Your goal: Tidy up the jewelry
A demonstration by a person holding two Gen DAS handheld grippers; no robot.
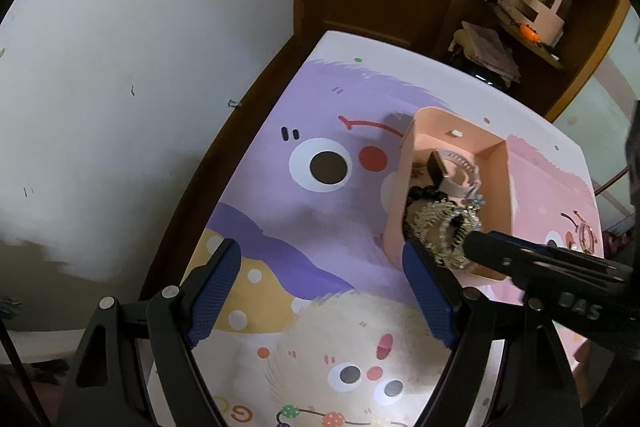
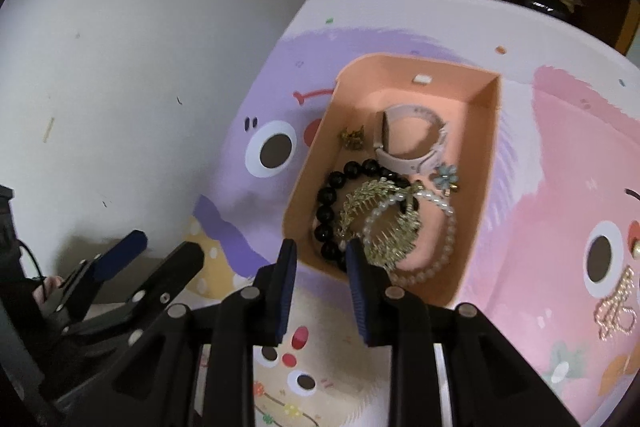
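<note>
White wall and a brown door back the bench (image 2: 560,147) with its cartoon-printed cover. Near its far edge sits an open peach plastic box (image 2: 486,163) holding a pale pink watch (image 2: 412,147), black bead bracelet (image 2: 332,203), gold comb (image 2: 384,223) and pearl strand (image 2: 444,247). Over the box's near wall, the right hand-held gripper (image 2: 322,259) stands narrowly parted, pinching nothing. The left hand-held gripper (image 1: 320,259) is spread wide, empty.

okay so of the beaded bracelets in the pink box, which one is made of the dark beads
The black bead bracelet, curled along the pink box's left wall. The other, a pearl bracelet, is pale with much smaller beads and lies toward the right.
</note>
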